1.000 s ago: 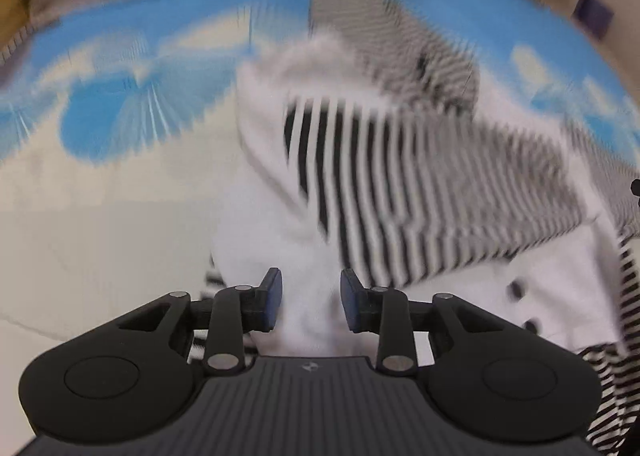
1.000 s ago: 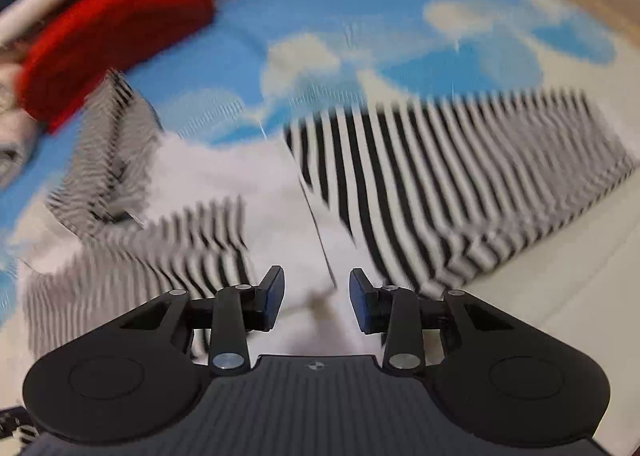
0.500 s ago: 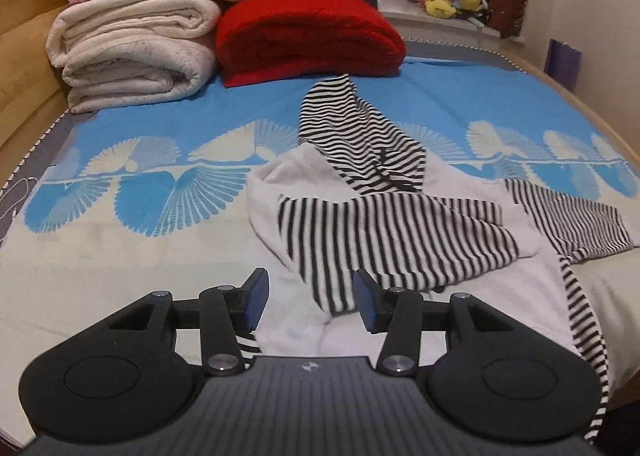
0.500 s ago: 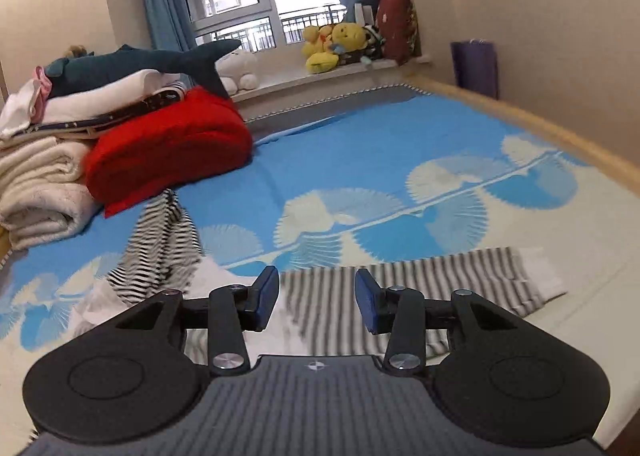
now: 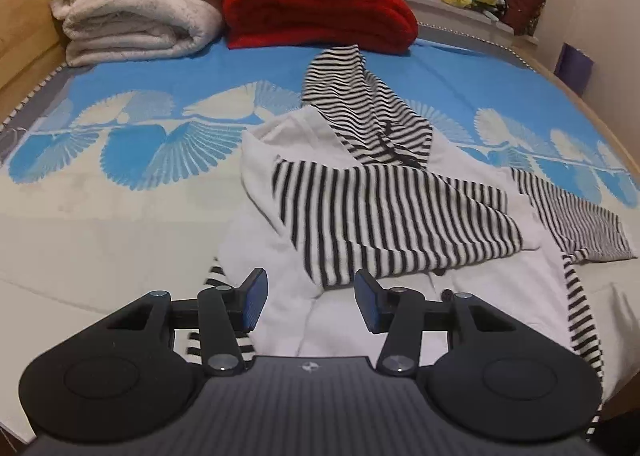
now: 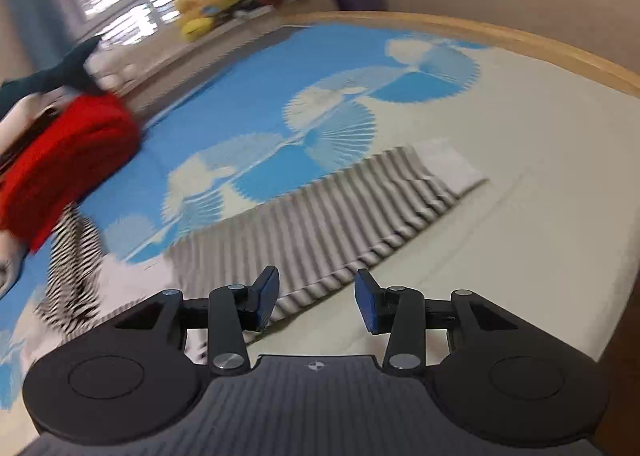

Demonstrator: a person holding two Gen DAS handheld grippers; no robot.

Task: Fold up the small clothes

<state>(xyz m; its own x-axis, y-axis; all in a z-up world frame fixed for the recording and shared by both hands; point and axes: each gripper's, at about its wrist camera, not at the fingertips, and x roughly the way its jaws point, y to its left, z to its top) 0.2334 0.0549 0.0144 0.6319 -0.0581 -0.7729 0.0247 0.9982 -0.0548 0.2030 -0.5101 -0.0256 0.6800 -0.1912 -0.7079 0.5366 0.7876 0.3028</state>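
Left gripper (image 5: 308, 298) spread, empty, above rumpled striped garment (image 5: 384, 208) on bed (image 5: 100, 224).

One striped hooded garment (image 5: 384, 212), one red blanket (image 5: 320, 8), one cream blanket (image 5: 136, 8), two grippers

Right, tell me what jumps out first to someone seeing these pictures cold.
The black-and-white striped hoodie grabs the eye first: it lies rumpled mid-bed with one sleeve folded across its white body, just ahead of the open left claw. Behind it, a folded red blanket glows beside a stack of cream blankets at the head of the bed. In the right wrist view, the other striped sleeve stretches out flat over the blue fan-patterned bedspread.
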